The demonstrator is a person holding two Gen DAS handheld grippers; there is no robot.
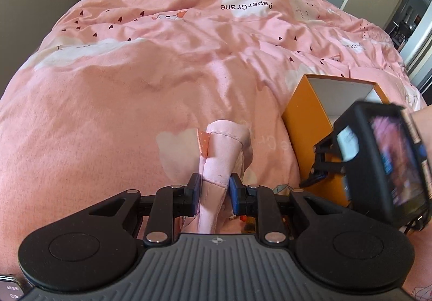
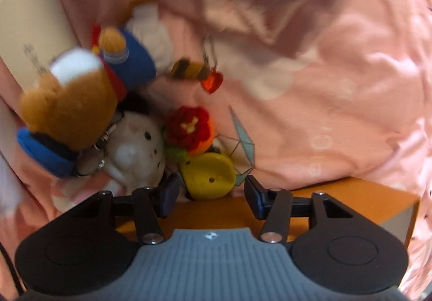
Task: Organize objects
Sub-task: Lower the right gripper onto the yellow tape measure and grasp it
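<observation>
Low in the middle of the left wrist view, left claw [image 1: 214, 194] pinching a fold of pink cloth [image 1: 221, 155], blue pads narrowly spaced and pressing on either side of the fabric, the fold standing up between them with a small orange dotted tag at its upper left edge. Spreading behind it across most of the frame, pink bedcover [image 1: 162, 63] printed with white clouds and small dark hearts. Sitting at the right of that view, orange box [image 1: 305, 117] with its white inside showing, open side up, resting on the bed. Crossing in front of the box at far right, the other claw's black body, blurred.

Low in the middle of the right wrist view, right claw [image 2: 211, 194] standing about half open, nothing between the pads, hanging just above the near orange edge of the box. Lying just beyond the fingertips, yellow toy [image 2: 208, 174], not touching either pad as far as can be told. Crowding the left half of the frame, brown plush bear [image 2: 67, 103], white plush [image 2: 135, 149] and red crocheted flower [image 2: 189, 125], piled together on the bedcover. Blurring through this whole view.
</observation>
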